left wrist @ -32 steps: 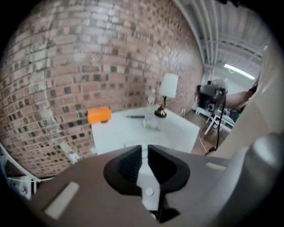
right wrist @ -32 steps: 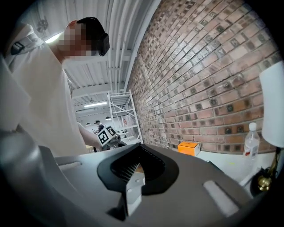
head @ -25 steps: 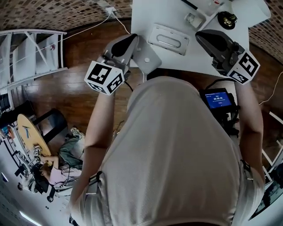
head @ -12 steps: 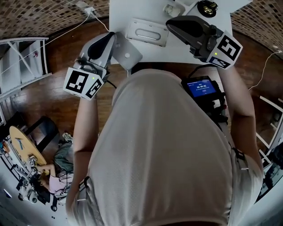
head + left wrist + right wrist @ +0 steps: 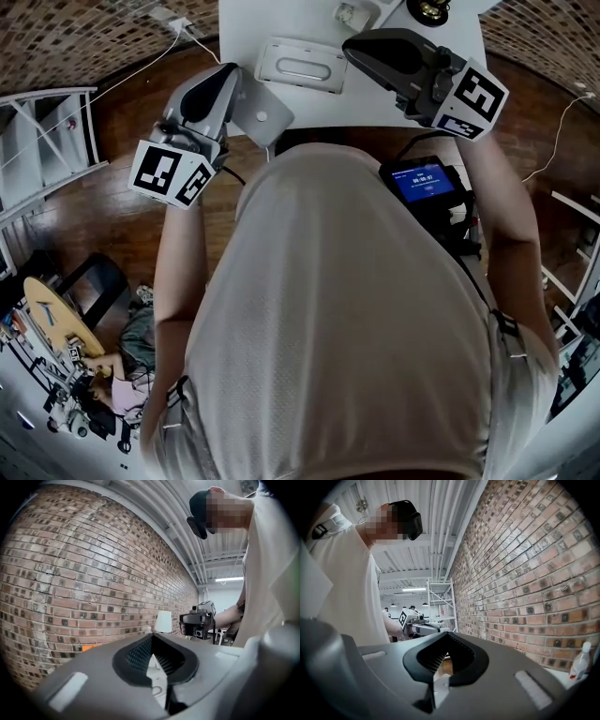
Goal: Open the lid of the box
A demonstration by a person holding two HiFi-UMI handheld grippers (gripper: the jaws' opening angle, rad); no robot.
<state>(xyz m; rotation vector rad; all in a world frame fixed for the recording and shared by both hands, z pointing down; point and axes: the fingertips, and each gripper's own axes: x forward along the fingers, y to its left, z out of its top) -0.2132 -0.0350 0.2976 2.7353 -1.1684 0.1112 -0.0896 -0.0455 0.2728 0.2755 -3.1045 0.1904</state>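
Note:
The white box (image 5: pixel 300 64), a flat rectangular case with a recessed handle in its closed lid, lies on the white table (image 5: pixel 244 28) at the top of the head view. My left gripper (image 5: pixel 272 117) hovers at the table's near edge, just below and left of the box, jaws shut on nothing. My right gripper (image 5: pixel 361 49) is over the table with its tip close to the box's right end, also shut and empty. In the left gripper view the jaws (image 5: pixel 151 637) meet at a point; in the right gripper view they (image 5: pixel 449 635) do the same. The box is hidden in both gripper views.
A black round object (image 5: pixel 427 9) and a small white item (image 5: pixel 352 14) sit behind the box. A device with a blue screen (image 5: pixel 422 178) hangs at the person's waist. A metal shelf (image 5: pixel 47 141) stands left. A brick wall (image 5: pixel 93 573) runs along the table, where a white bottle (image 5: pixel 581 663) stands.
The head view has shifted, so table and box sit further left and higher. My right gripper has come closer to the box's right end. The left gripper keeps its place by the table edge.

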